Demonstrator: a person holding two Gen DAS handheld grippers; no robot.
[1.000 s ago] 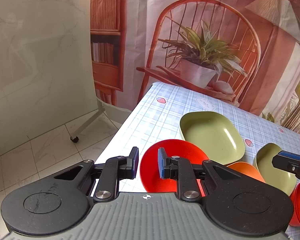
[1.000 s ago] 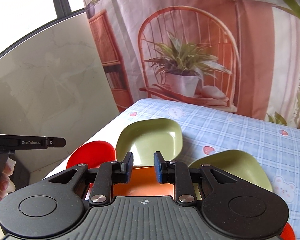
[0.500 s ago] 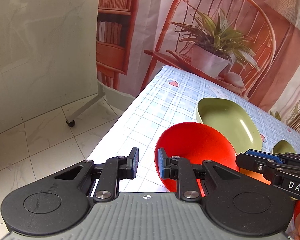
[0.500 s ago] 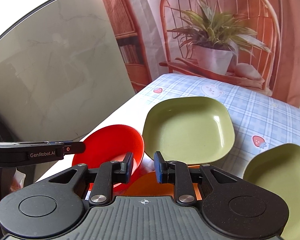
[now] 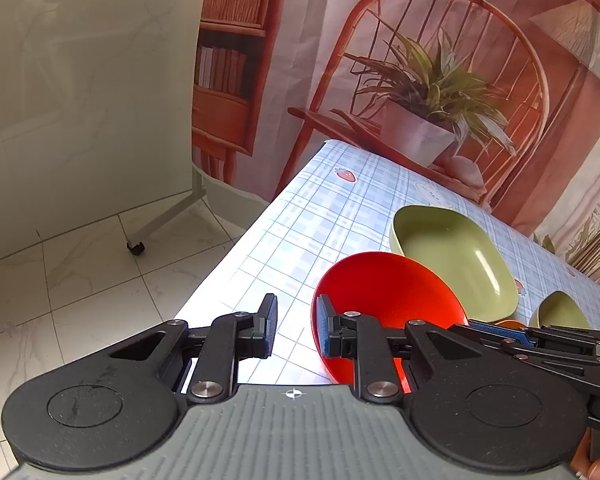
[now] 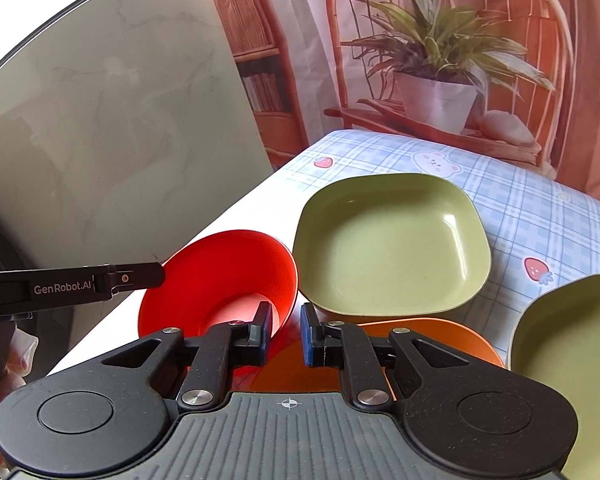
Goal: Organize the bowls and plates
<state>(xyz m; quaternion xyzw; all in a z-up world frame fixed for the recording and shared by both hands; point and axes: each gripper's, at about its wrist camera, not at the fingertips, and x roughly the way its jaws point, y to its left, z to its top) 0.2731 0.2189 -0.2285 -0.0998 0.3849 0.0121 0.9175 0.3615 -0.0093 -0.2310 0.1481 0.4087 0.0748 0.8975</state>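
A red bowl (image 5: 388,300) (image 6: 228,276) sits near the table's left edge. My left gripper (image 5: 294,330) is open, with the bowl's near rim between its fingers and touching the right pad. My right gripper (image 6: 284,334) is open and empty, just right of the red bowl and above an orange plate (image 6: 420,344). A square green plate (image 6: 392,256) (image 5: 456,256) lies behind. A second green dish (image 6: 572,356) (image 5: 560,314) sits at the right.
The blue checked tablecloth (image 5: 320,216) ends at the left edge, with tiled floor (image 5: 80,280) below. A backdrop printed with a chair and plant (image 6: 440,60) hangs behind the table. A grey panel on a wheeled stand (image 5: 136,246) is at the left.
Both grippers have moved forward and down toward the dishes. My left gripper has come up to the red bowl's rim. The right gripper now hovers beside the red bowl.
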